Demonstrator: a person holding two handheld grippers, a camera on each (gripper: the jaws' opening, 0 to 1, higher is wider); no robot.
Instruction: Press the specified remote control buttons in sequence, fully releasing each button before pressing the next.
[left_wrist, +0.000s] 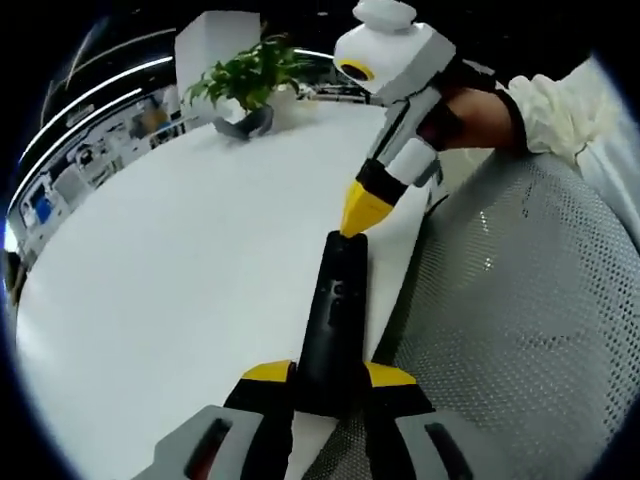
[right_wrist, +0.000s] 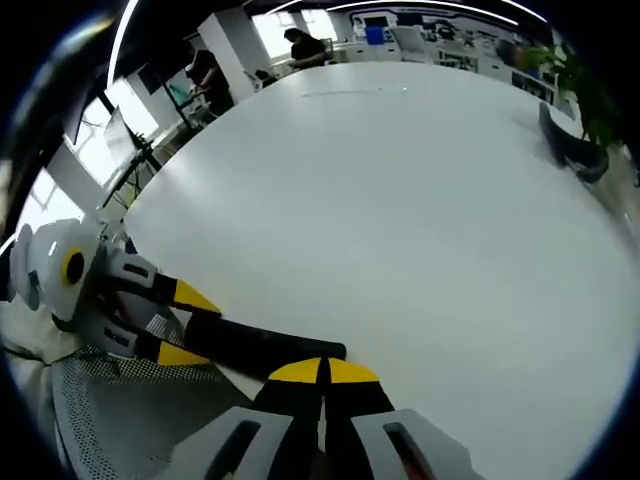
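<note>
Now the left gripper (left_wrist: 330, 378) is clamped on the near end of the black remote (left_wrist: 336, 315), with one yellow tip on each side of it. The remote lies at the edge of the white table (left_wrist: 180, 270) and points toward 12 o'clock in the left gripper view. At its far end the right gripper (left_wrist: 364, 209) comes down from 1 o'clock, its yellow tips pressed together, and the point touches the top of the remote. A hand (left_wrist: 480, 105) holds this gripper. In the right gripper view the tips (right_wrist: 322, 372) are together at 6 o'clock, the remote (right_wrist: 265, 347) runs toward 9 o'clock, and the left gripper (right_wrist: 185, 325) grips it there. A plant (left_wrist: 250, 75) stands far back on the table at 11 o'clock in the left gripper view. A mesh chair (left_wrist: 520, 330) is at 4 o'clock.
</note>
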